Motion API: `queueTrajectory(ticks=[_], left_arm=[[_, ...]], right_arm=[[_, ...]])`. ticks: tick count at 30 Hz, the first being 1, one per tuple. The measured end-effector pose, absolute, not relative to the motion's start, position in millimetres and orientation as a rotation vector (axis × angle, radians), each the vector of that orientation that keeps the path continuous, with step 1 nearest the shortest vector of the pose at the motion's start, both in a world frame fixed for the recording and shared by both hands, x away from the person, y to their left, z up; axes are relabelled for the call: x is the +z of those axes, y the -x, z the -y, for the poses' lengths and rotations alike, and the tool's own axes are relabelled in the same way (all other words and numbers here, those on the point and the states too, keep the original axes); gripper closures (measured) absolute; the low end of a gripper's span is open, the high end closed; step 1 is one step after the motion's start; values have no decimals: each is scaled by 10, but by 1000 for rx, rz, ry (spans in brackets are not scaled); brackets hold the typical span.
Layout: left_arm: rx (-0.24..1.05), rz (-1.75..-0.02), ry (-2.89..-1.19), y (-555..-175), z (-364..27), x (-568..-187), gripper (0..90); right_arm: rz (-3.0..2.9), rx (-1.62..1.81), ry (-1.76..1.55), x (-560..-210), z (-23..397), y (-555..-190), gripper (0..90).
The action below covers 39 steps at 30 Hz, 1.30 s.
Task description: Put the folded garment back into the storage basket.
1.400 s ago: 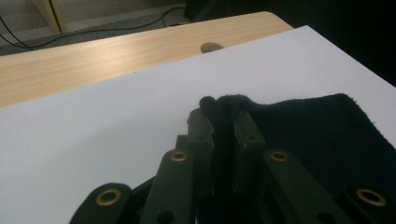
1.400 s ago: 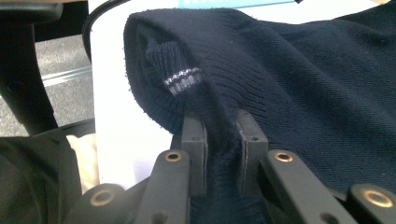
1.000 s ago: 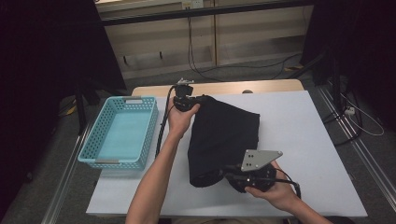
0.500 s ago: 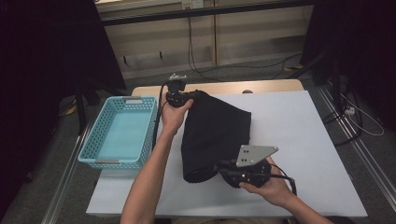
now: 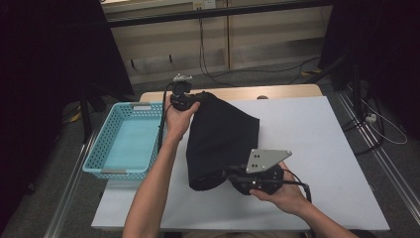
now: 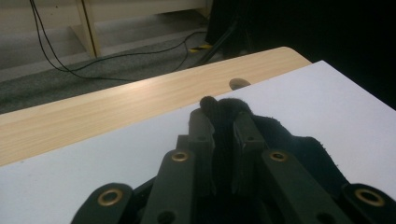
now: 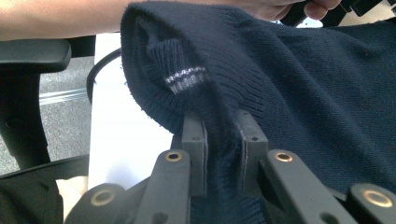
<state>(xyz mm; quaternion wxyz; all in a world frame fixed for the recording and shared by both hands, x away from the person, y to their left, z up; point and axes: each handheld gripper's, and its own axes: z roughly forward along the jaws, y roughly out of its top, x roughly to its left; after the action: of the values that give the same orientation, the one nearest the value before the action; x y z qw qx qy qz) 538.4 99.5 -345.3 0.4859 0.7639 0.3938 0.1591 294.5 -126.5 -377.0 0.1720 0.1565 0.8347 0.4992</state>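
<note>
At the left of the high view a light blue plastic basket (image 5: 121,144) with latticed walls sits on the surface (image 5: 317,139), a white sheet over pale wood. Just right of it lies the dark navy sweater (image 5: 220,141), folded at mid-frame. It is a soft, limp knit with ribbed edges and a grey-striped cuff (image 7: 184,77); I judge it light, sagging wherever unsupported, so gripping two edges suits it. The left hand-held gripper (image 5: 190,101) is clenched on its far edge; the right hand-held gripper (image 5: 233,174) is clenched on its near edge
</note>
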Motion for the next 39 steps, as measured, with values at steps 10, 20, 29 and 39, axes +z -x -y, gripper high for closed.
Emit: queueTrajectory(ticks=[10, 20, 29, 39], left_arm=[[422, -987, -1827, -5403, -1165, -3349, 812], [450, -997, -1811, -5399, -1292, -3229, 813], [479, -1007, -1783, -5414, -1476, -3099, 813], [505, -1019, -1769, -5412, -1660, -3031, 814]], right_arm=[[-2354, 1447, -411, -3661, 1126, -3014, 774], [-2348, 1474, -382, -3587, 987, -3080, 774], [-2332, 1507, -371, -3539, 892, -3125, 774], [-2340, 1528, -336, -3501, 718, -3178, 774]])
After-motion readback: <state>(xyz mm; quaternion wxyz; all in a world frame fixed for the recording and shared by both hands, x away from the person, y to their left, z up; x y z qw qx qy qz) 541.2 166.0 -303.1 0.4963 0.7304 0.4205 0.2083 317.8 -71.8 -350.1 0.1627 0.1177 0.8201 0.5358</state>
